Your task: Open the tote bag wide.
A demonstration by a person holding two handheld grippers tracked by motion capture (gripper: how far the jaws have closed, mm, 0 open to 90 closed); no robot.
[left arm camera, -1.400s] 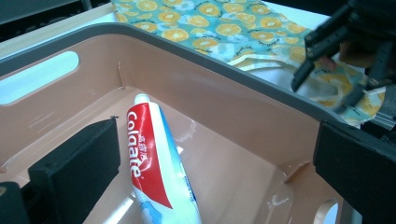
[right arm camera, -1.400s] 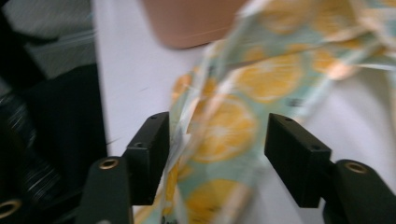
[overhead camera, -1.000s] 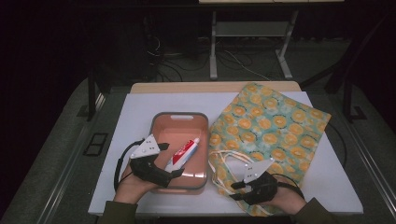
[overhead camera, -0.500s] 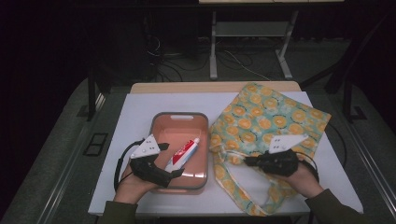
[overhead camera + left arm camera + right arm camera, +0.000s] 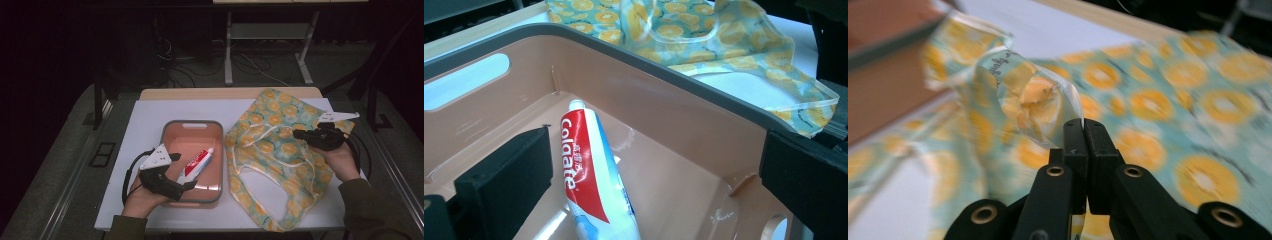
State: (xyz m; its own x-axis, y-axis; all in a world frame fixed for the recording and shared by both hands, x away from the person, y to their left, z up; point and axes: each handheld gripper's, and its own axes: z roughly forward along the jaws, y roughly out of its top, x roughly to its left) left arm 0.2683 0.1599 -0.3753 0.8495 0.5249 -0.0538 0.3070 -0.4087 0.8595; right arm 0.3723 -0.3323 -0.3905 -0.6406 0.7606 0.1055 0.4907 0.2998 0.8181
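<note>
A red and white Colgate toothpaste tube [image 5: 196,164] [image 5: 590,180] lies slanted inside a salmon-pink bin [image 5: 170,135] [image 5: 664,85] with a grey rim. My left gripper [image 5: 187,175] [image 5: 649,185] hangs open over the bin's near left corner, one jaw each side of the tube, not touching it. A teal cloth bag with orange slices [image 5: 270,150] [image 5: 1158,100] is spread to the right of the bin. My right gripper [image 5: 298,134] [image 5: 1083,125] is shut on the bag's fabric, lifting a fold off the table.
The white table top [image 5: 145,120] carries the bin and bag, with a wooden strip [image 5: 225,93] along its far edge. Cables and a metal stand [image 5: 230,50] sit on the dark floor beyond. The bag's white handles [image 5: 260,137] loop over the cloth.
My right gripper has moved from the bag's near left part up and to the right, dragging the cloth with it and spreading the bag open. The left gripper has stayed in place.
</note>
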